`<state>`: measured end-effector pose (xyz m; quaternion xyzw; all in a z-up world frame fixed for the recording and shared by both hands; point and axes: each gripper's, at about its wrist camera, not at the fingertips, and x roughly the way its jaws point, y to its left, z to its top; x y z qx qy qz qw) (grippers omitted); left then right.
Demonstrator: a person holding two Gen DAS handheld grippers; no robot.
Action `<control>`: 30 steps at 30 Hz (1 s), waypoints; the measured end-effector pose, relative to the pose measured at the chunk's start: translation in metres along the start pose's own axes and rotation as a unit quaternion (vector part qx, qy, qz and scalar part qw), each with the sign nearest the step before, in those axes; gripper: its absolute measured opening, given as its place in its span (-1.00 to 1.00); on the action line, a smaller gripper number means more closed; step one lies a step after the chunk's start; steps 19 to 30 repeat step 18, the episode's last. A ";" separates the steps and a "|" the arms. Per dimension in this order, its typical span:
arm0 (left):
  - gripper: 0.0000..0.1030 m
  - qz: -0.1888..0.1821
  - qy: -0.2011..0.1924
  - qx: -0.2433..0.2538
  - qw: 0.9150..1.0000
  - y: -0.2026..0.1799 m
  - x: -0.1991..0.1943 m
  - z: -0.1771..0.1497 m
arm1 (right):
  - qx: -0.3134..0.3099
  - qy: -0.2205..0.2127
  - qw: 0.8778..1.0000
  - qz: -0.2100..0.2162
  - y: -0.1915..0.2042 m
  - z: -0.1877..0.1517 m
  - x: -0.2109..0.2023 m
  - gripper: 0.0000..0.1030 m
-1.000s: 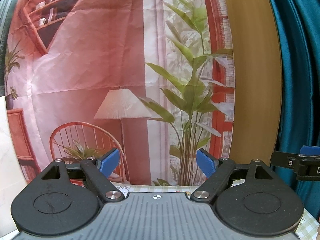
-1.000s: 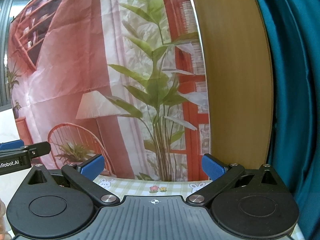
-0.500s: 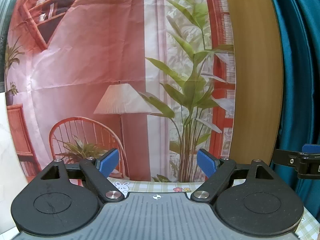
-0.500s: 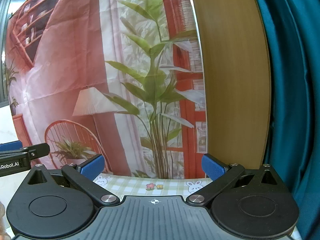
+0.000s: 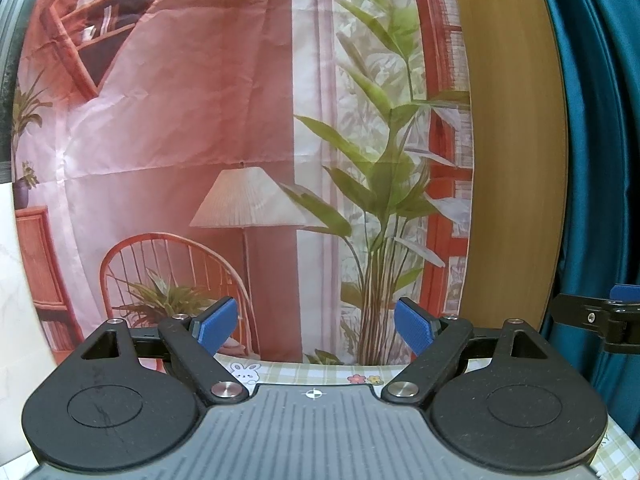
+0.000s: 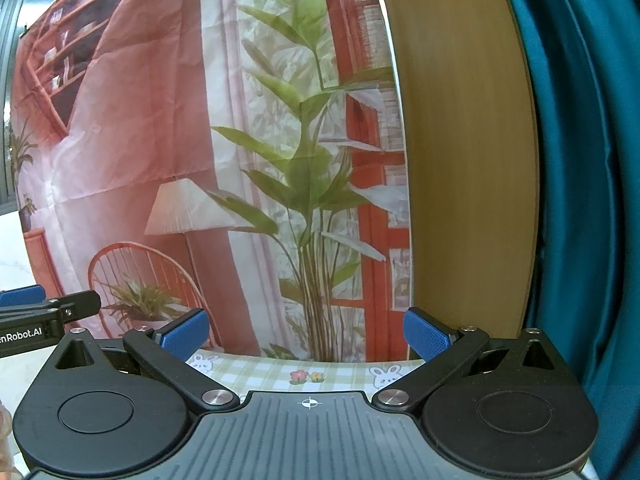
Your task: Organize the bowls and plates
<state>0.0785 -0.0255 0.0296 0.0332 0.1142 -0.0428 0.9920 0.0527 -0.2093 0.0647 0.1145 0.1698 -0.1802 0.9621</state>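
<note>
Both claws are up and idle, and no plates or bowls show in either wrist view, so I can't give a bearing or a long axis for the task's things. My left gripper [image 5: 314, 326] has its blue-padded jaws wide apart with nothing between them; my right gripper [image 6: 306, 334] is the same, spread and empty. Both point only slightly below level at the printed fabric backdrop with the lamp, wicker chair and tall green plant [image 5: 240, 128] at 12 o'clock. All I see of the work surface is a thin strip of green-checked tablecloth with bunny and flower prints [image 6: 280, 372], right at the fingertips at 6 o'clock. A light wooden panel [image 6: 460, 160] stands at 1 to 2 o'clock and a teal curtain [image 6: 580, 200] at 3 o'clock. In the left view the other claw's tip pokes in at 3 o'clock; in the right view the left one shows at 9 o'clock (so they sit side by side, roughly level). My read: the dishes must lie below the frame, toward 6 o'clock, so the next move needs a pitch down before choosing a hand. Neither looks nearer yet.
</note>
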 end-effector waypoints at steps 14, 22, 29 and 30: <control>0.70 0.006 0.001 0.003 1.000 -0.002 0.001 -0.002 | -0.001 0.005 1.000 -0.001 -0.003 0.001 0.000 0.99; 0.70 0.004 0.002 0.004 1.000 0.000 0.003 -0.002 | -0.001 0.006 1.000 -0.001 -0.004 0.001 0.002 0.99; 0.70 0.004 0.002 0.004 1.000 0.000 0.003 -0.002 | -0.001 0.006 1.000 -0.001 -0.004 0.001 0.002 0.99; 0.70 0.004 0.002 0.004 1.000 0.000 0.003 -0.002 | -0.001 0.006 1.000 -0.001 -0.004 0.001 0.002 0.99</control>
